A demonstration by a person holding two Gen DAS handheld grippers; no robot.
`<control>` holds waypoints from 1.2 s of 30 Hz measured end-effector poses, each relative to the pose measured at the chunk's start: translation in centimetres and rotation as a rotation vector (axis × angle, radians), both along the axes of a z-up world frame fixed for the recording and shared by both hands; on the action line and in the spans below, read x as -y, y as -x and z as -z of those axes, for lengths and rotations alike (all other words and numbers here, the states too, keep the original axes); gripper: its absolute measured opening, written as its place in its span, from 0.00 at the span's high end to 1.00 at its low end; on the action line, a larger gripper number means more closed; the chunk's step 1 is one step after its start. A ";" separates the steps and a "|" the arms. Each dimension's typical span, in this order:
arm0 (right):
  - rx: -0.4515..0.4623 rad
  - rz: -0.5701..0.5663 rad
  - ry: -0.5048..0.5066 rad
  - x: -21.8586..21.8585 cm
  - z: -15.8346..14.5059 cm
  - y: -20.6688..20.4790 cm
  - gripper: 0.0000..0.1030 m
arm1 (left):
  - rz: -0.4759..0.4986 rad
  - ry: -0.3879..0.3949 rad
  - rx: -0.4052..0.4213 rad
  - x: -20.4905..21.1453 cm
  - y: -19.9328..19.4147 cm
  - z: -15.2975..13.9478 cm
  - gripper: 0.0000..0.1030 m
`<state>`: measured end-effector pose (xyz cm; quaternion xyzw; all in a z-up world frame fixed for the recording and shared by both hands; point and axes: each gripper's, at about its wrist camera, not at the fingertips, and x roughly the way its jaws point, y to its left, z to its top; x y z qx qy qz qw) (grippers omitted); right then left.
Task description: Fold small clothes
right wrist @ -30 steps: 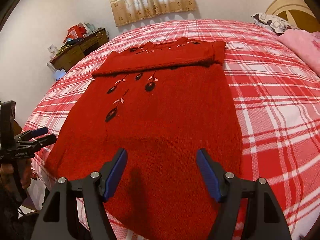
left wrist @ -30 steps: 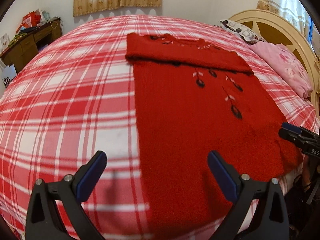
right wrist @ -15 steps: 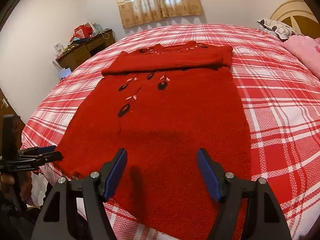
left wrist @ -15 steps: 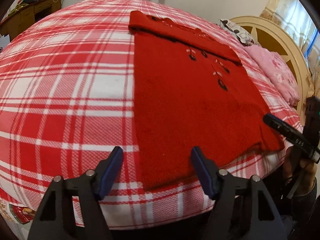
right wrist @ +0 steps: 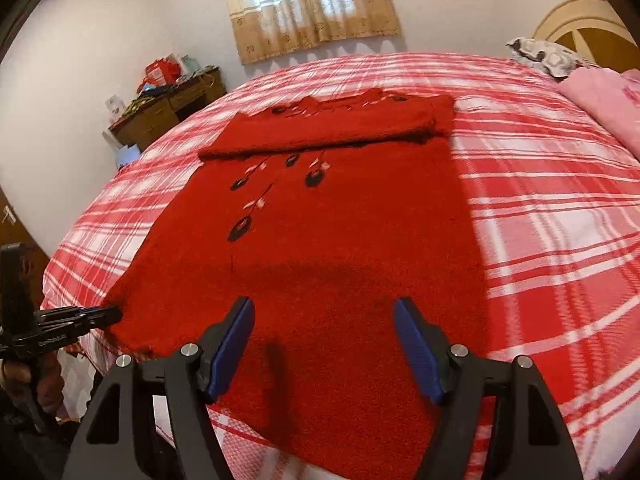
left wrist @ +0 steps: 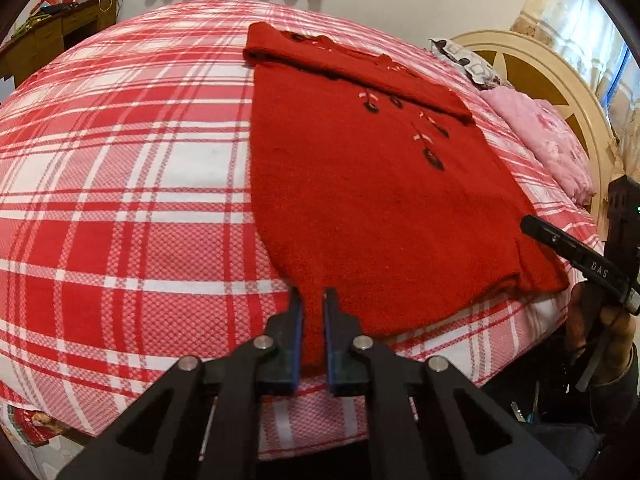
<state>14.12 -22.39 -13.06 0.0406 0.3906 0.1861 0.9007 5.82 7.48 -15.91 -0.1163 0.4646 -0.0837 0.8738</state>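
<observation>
The red sweater (left wrist: 360,184) lies flat on my bed's red-and-white plaid cover (left wrist: 120,168), hem toward me, its top part folded down in a band across the chest. Black flower embroidery (right wrist: 244,228) shows below that band.

My left gripper (left wrist: 312,300) has just been closing and is now pinched on the near left corner of the hem; a strip of red knit runs between its blue pads (left wrist: 295,336).

My right gripper (right wrist: 324,344) stands spread above the hem near the right corner, pads apart and gripping nothing. Whether its tips touch the knit I cannot tell from this angle.

A pink pillow (left wrist: 548,144) lies at the cream headboard (left wrist: 560,72), well apart from the sweater.
</observation>
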 end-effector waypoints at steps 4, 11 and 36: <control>-0.032 0.017 0.010 2.1 -0.7 0.8 0.29 | -0.001 0.009 0.041 -0.7 0.4 -1.5 0.91; -0.110 0.079 0.031 5.0 0.3 3.2 0.30 | 0.001 0.027 0.011 -1.3 0.0 -0.3 0.91; -0.022 0.069 -0.283 9.2 -1.6 5.9 0.93 | -0.023 0.092 0.081 -1.7 0.7 -1.0 0.91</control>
